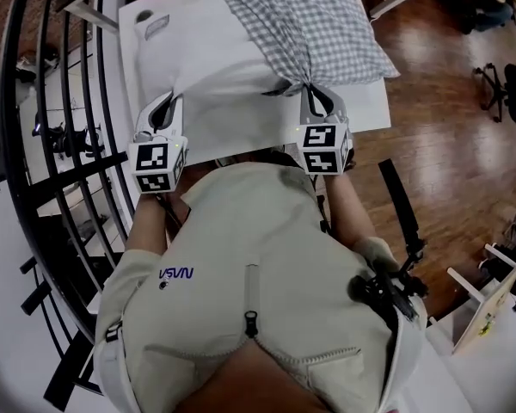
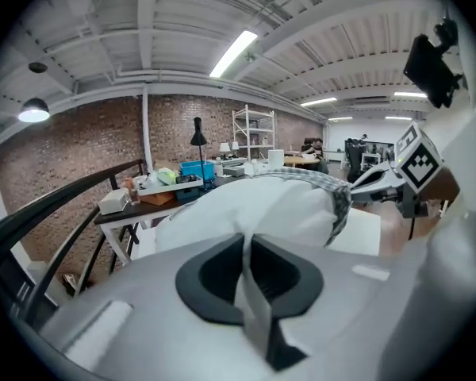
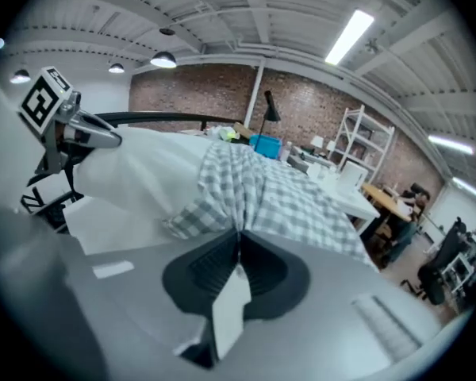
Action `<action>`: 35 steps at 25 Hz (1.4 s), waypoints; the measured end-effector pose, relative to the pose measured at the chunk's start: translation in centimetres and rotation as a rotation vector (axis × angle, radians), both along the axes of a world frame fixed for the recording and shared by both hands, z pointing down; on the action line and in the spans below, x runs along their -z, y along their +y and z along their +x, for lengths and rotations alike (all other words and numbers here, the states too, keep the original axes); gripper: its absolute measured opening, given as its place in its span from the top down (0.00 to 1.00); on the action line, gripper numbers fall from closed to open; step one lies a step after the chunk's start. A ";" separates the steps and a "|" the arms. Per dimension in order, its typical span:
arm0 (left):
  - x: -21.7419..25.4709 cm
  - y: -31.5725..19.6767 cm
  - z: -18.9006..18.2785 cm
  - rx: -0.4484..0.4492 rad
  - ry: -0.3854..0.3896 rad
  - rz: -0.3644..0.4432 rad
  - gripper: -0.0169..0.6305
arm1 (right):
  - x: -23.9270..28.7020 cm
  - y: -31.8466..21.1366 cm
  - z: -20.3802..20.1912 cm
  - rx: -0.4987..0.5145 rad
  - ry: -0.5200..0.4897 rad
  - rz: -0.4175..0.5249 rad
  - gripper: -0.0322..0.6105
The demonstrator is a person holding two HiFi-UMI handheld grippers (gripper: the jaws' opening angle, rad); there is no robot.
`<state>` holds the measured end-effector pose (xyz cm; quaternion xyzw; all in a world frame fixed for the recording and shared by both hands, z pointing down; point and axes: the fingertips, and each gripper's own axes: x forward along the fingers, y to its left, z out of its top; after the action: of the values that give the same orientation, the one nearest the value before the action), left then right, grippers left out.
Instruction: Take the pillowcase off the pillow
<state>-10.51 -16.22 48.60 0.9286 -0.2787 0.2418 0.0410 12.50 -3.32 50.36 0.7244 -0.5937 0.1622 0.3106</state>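
Pillowcase [image 1: 314, 28] clamped in right hand-held gripper [image 1: 309, 88], pillow [image 1: 215, 58] in left hand-held gripper [image 1: 169, 95].

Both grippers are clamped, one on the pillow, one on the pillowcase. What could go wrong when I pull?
1. The right gripper pinches only a small bunch of the pillowcase, so it could slip free under load.
2. The left gripper holds just a corner of the pillow, so the pillow may slide along with the case.
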 end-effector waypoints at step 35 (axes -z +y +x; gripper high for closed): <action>5.6 -0.2 4.3 -0.112 0.255 0.034 0.68 | 6.5 -4.9 1.1 0.117 -0.162 0.141 0.85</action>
<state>-6.23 -16.38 42.98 0.9664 -0.2229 0.1191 0.0465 13.58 -8.19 43.91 0.6930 -0.6682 0.1595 0.2186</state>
